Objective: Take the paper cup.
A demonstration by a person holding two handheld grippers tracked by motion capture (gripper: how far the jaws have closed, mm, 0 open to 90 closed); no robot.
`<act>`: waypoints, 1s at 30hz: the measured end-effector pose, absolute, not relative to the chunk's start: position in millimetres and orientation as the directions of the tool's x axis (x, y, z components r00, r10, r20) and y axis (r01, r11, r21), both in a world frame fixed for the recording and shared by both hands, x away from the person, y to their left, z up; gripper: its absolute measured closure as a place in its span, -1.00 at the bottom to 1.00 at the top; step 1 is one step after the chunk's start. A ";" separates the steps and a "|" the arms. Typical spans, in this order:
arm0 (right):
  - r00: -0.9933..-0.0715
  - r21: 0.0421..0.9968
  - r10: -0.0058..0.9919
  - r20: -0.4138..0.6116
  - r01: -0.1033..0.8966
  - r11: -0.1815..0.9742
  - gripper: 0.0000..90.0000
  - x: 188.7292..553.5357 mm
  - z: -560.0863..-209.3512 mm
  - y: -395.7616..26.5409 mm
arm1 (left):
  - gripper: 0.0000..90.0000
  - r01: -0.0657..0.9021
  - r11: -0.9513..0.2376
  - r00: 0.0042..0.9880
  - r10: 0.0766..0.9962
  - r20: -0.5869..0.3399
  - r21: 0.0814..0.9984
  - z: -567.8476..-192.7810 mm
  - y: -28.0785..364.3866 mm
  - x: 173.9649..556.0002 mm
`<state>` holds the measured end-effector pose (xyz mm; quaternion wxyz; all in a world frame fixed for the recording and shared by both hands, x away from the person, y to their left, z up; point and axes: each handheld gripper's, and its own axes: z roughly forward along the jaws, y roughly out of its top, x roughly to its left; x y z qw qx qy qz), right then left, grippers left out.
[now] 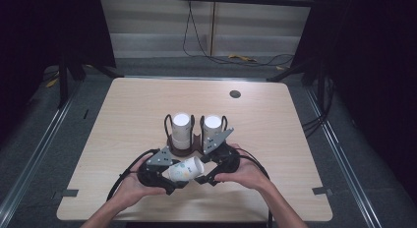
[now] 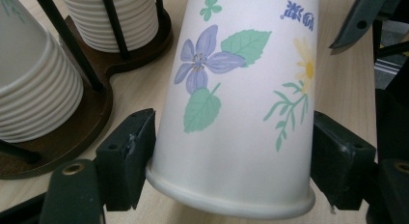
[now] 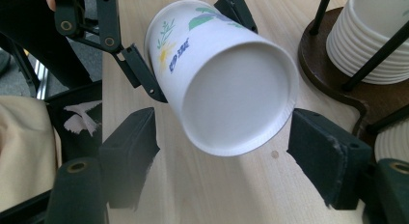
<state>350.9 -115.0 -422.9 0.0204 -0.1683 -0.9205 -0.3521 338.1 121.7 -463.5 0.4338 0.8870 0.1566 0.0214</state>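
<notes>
I see a light wood-grain table (image 1: 128, 125) with rounded corners, standing on grey floor. A round dark grommet hole (image 1: 235, 94) sits near its far edge, right of centre. A dark brown wooden cup holder base (image 1: 186, 147) rests directly on the tabletop near the middle, carrying two stacks of white paper cups (image 1: 181, 129) between black upright rods. Tape marks (image 1: 322, 190) lie beside the table's near corners.

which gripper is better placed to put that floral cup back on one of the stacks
Left. The left gripper already clamps the floral cup near its rim, both pads touching it. The right gripper is open, its pads apart from the cup's base. The cup stacks stand just ahead in the holder.
</notes>
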 end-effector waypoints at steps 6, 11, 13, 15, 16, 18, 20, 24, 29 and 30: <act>-0.946 0.642 0.284 0.159 0.317 0.698 -0.43 351.5 -423.3 -112.2 | -0.44 0.248 -0.582 0.955 0.279 -0.096 0.774 -463.3 119.7 336.9; -0.950 0.622 0.270 0.157 0.307 0.720 -0.43 352.7 -423.2 -109.3 | -0.44 0.228 -0.593 0.959 0.274 -0.073 0.772 -463.8 118.5 333.7; -0.952 0.625 0.260 0.164 0.304 0.719 -0.39 352.7 -422.3 -108.4 | -0.45 0.222 -0.600 0.961 0.266 -0.070 0.769 -462.7 118.6 332.7; -0.952 0.614 0.257 0.167 0.304 0.729 -0.37 352.2 -422.1 -107.5 | -0.45 0.230 -0.592 0.959 0.274 -0.075 0.772 -462.7 118.3 331.9; -0.956 0.616 0.248 0.159 0.292 0.731 -0.35 352.8 -422.4 -107.3 | -0.45 0.221 -0.600 0.961 0.268 -0.068 0.769 -462.7 118.8 332.6; -0.957 0.612 0.242 0.161 0.289 0.736 -0.33 352.3 -422.6 -106.9 | -0.45 0.225 -0.597 0.961 0.267 -0.073 0.770 -464.0 118.7 332.3; -0.957 0.607 0.243 0.159 0.289 0.741 -0.34 352.0 -423.4 -106.4 | -0.45 0.221 -0.609 0.963 0.262 -0.070 0.762 -465.0 118.6 332.5; -0.956 0.595 0.240 0.167 0.292 0.749 -0.33 353.0 -424.6 -105.8 | -0.45 0.214 -0.609 0.963 0.262 -0.061 0.764 -465.5 117.3 331.2; -0.959 0.592 0.229 0.165 0.282 0.755 -0.33 353.2 -425.3 -103.5 | -0.45 0.211 -0.614 0.964 0.259 -0.058 0.761 -468.0 117.6 330.5; -0.960 0.590 0.225 0.164 0.278 0.758 -0.32 353.3 -425.3 -103.0 | -0.45 0.215 -0.609 0.963 0.261 -0.064 0.763 -468.2 117.4 330.1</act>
